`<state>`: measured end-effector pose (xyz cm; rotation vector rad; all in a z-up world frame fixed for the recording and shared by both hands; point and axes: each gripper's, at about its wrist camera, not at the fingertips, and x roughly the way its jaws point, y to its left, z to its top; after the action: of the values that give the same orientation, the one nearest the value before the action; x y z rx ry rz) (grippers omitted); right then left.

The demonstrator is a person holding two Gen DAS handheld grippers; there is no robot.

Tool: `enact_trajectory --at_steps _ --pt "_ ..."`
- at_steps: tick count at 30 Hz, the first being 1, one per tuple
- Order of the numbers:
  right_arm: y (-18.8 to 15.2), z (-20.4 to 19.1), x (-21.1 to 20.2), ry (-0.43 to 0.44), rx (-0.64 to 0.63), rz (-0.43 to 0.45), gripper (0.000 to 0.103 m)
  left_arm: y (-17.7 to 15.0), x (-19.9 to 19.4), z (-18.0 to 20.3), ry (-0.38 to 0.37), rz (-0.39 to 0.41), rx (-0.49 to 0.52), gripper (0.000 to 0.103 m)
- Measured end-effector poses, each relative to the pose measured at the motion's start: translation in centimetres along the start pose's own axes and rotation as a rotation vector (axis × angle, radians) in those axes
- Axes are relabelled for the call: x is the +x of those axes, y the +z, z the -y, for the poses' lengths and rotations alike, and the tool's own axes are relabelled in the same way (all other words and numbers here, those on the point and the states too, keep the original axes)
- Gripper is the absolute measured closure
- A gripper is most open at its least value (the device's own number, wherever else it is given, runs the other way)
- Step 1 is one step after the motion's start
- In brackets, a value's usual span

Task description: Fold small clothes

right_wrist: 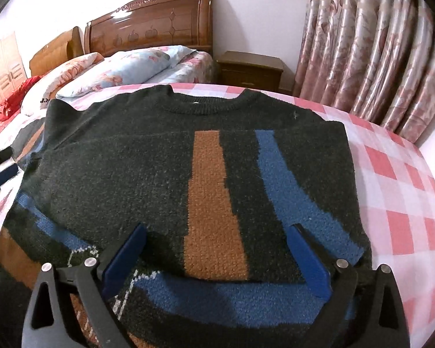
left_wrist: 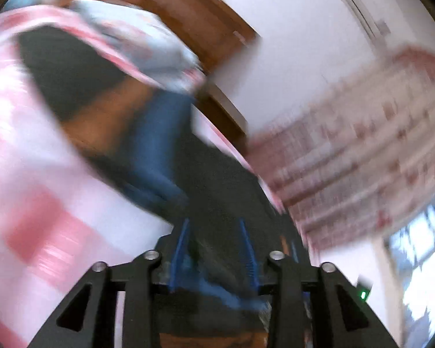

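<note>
A dark green knit sweater [right_wrist: 148, 168] with an orange stripe [right_wrist: 211, 203] and blue stripes lies on the pink-and-white checked bedspread [right_wrist: 397, 203], collar at the far side. My right gripper [right_wrist: 217, 232] is open, its blue fingers [right_wrist: 307, 258] resting over the sweater's near fold. The left wrist view is heavily blurred by motion. My left gripper [left_wrist: 214, 226] has dark sweater fabric [left_wrist: 217, 203] between its blue fingers and appears shut on it, lifted above the bed.
Pillows [right_wrist: 116, 72] and a wooden headboard [right_wrist: 150, 26] lie beyond the sweater. A wooden nightstand [right_wrist: 249, 69] stands by pink floral curtains [right_wrist: 377, 49] on the right. A red cloth [right_wrist: 11, 98] is at far left.
</note>
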<state>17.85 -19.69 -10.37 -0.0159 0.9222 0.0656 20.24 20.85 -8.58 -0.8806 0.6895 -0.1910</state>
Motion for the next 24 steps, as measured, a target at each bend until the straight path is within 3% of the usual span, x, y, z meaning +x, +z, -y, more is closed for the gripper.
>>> enact_trajectory --at_steps 1,3,6,12,13,14,16,19,21,24 --pt "0.1 0.1 0.1 -0.001 0.000 0.000 0.000 1.3 -1.1 -1.9 0.024 0.039 -0.048 0.054" --pt "0.1 0.1 0.3 -0.004 -0.001 0.000 0.000 3.8 -3.2 -6.5 0.094 0.106 -0.179 0.053" --pt "0.1 0.0 0.3 -0.002 0.001 0.001 0.000 7.8 -4.3 -12.6 0.105 0.128 -0.338 0.053" --pt "0.1 0.0 0.3 -0.003 0.001 0.002 0.000 14.1 -2.4 -16.1 0.098 0.111 -0.360 0.053" --pt "0.1 0.0 0.3 -0.003 0.001 0.002 0.000 14.6 -1.9 -16.3 0.091 0.110 -0.361 0.057" --pt "0.1 0.0 0.3 -0.003 0.001 0.002 0.000 15.0 -1.5 -16.4 0.084 0.113 -0.358 0.060" --pt "0.1 0.0 0.2 -0.003 0.001 0.002 0.000 15.4 -1.2 -16.5 0.099 0.120 -0.352 0.094" --pt "0.1 0.0 0.2 0.002 0.004 0.006 0.000 14.5 -2.3 -15.1 0.103 0.191 -0.347 0.094" --pt "0.0 0.2 0.1 0.018 0.013 0.015 0.000 13.9 -4.0 -11.0 0.070 0.260 -0.248 0.094" --pt "-0.1 0.7 -0.4 0.051 0.043 0.047 0.000 12.6 -4.6 -4.0 -0.007 0.263 -0.097 0.094"
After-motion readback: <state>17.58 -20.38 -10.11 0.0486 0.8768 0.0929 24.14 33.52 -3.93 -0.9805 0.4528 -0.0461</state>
